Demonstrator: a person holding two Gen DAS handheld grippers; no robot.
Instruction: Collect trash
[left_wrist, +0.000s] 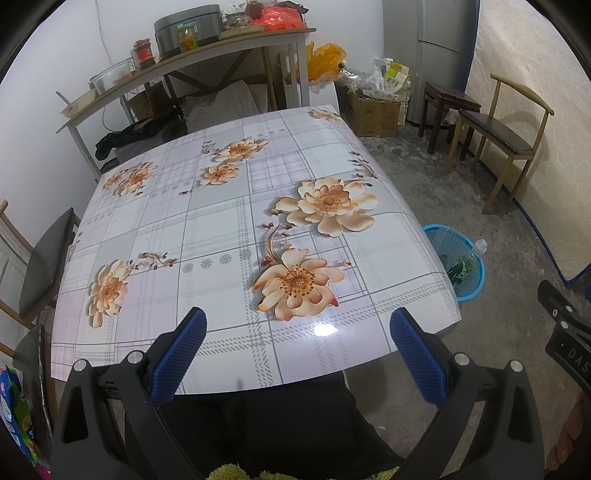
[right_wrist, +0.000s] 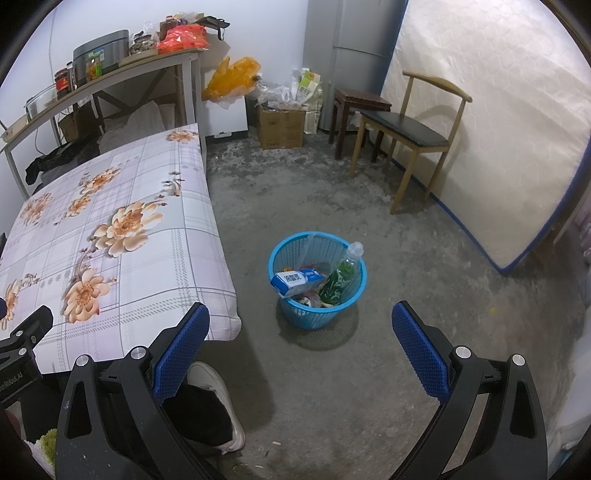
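Both our grippers, left (left_wrist: 297, 354) and right (right_wrist: 300, 350): jaws apart, empty. Risk: bottle (right_wrist: 341, 275) leaning over basket (right_wrist: 295, 317) rim; a nudge tips it.

Peach-orange flowers on a pale grey-lilac plaid cover the table (left_wrist: 229, 229), a bright blue basket (right_wrist: 295, 314) holds a green bottle (right_wrist: 338, 280) and a blue-and-white carton (right_wrist: 295, 281), and the gripper pads (left_wrist: 190, 350) are blue.
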